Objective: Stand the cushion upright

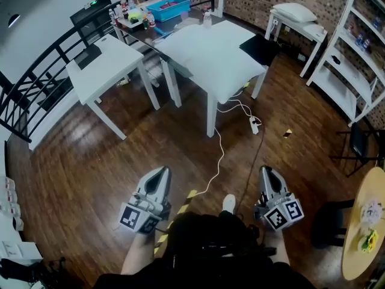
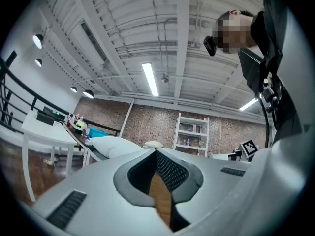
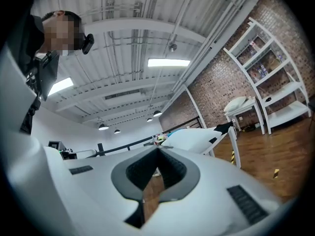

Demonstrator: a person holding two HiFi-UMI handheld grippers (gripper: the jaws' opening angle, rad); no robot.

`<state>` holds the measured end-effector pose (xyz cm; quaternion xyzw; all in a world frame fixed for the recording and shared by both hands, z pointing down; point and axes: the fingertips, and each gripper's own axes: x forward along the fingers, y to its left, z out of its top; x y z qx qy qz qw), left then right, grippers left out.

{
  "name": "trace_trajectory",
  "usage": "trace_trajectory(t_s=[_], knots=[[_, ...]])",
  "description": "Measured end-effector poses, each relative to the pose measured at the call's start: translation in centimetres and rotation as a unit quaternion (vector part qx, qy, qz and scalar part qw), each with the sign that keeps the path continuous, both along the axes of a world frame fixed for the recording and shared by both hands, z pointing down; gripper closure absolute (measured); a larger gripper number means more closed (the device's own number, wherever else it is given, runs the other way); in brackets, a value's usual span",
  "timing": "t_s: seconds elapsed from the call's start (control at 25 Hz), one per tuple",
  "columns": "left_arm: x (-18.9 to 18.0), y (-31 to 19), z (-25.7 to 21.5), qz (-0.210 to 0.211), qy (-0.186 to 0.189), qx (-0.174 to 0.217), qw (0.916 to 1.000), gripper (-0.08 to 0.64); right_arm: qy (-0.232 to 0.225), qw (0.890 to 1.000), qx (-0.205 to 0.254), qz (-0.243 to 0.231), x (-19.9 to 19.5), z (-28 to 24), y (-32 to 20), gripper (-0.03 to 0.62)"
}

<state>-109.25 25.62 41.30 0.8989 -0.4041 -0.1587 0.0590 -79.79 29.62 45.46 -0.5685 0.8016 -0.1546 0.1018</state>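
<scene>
Left gripper (image 1: 163, 170) — marker cube (image 1: 139, 217) head-view only

The cushion (image 1: 207, 53) lies on the table (image 1: 211, 114), shelving (image 1: 349, 71) to its right.

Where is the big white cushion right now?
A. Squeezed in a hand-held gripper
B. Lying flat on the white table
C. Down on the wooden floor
B: the big white cushion lies flat on top of the white table, covering most of it, off the floor and with nothing gripping it.
</scene>
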Motion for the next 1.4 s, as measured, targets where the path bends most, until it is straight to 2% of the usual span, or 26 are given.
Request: trace_trajectory(t_s=[0.12, 0.48, 0.56, 0.68, 0.84, 0.92, 1.12, 1.4], knots=[[4.3, -1.7, -0.6, -0.009, -0.028, 0.014, 0.9995, 0.557, 0.002, 1.0, -0.006, -0.007, 4.7, 1.1, -2.4, 0.589], [14.7, -8.3, -2.5, -0.023, -0.026, 0.021, 0.9992, 0.557, 0.006, 1.0, 0.022, 0.014, 17.1, -0.2, -7.3, 0.589], [17.9, -9.8, -2.9, -0.004, -0.029, 0.018, 0.9994, 0.557, 0.005, 0.999, 0.026, 0.032, 20.0, -0.7, -7.3, 0.589], [23.0, -12.0, -4.1, 0.034, -0.001, 0.006, 0.9994, 0.557, -0.004, 0.998, 0.023, 0.06, 24.2, -0.7, -7.4, 0.589], [28.1, -13.6, -5.2, 0.068, 0.029, 0.012, 0.9972, 0.557, -0.009, 0.997, 0.007, 0.07, 26.7, 0.4, -8.0, 0.589], [29.2, -14.4, -4.5, 0.077, 0.027, 0.007, 0.9967, 0.557, -0.008, 0.998, 0.002, 0.069, 27.0, 0.9, -8.8, 0.589], [28.4, -17.6, -1.1, 0.056, -0.004, -0.005, 0.9984, 0.557, 0.001, 0.997, -0.014, 0.082, 28.4, 2.0, -11.4, 0.589], [28.7, -24.8, -0.5, 0.034, 0.006, -0.007, 0.9994, 0.557, 0.019, 0.994, -0.025, 0.103, 31.4, 1.4, -18.0, 0.589]])
